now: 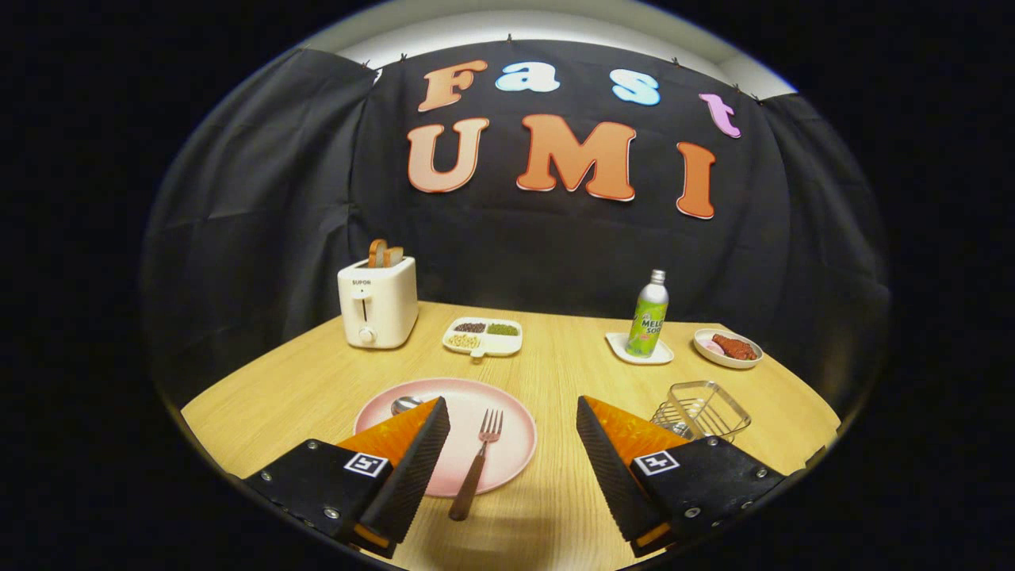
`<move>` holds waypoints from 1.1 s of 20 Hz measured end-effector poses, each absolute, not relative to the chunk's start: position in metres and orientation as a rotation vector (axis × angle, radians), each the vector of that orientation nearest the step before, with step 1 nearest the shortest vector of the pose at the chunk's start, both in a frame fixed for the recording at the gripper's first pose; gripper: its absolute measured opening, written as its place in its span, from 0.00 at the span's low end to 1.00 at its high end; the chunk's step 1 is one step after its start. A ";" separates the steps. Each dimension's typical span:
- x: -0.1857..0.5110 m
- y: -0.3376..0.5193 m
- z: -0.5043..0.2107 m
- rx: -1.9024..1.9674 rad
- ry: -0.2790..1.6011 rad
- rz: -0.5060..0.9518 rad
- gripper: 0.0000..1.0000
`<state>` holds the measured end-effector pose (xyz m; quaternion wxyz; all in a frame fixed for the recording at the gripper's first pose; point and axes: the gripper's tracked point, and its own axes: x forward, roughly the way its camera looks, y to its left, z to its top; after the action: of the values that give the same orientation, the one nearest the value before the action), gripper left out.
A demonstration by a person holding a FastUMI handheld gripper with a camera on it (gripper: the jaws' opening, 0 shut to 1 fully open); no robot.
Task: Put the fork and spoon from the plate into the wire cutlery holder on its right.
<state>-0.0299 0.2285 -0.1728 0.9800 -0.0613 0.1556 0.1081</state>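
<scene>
Hovering over the counter (555, 349) with fingers spread wide and nothing held, the gripper (511, 444) faces the plate (515, 432). The fork (478, 464) lies between the fingers, tines away, its handle overhanging the plate's near rim. The spoon (404, 404) rests on the plate just beyond the left finger. The holder (702, 410) stands beyond the right finger. First pickup seems pending; next calls for lowering onto the fork's handle and closing.
</scene>
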 end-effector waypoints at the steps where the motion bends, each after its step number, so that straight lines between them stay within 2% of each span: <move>1: -0.030 0.235 -0.181 -0.128 0.339 0.225 0.96; 4: -0.025 0.248 -0.207 -0.153 0.424 0.238 0.91; 11: -0.020 0.250 -0.243 -0.147 0.575 0.198 0.57; 16: -0.018 0.250 -0.259 -0.166 0.633 0.183 0.43; 22: -0.011 0.249 -0.264 -0.175 0.649 0.168 0.17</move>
<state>-0.0112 0.2489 -0.2639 0.9406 -0.0859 0.3179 0.0826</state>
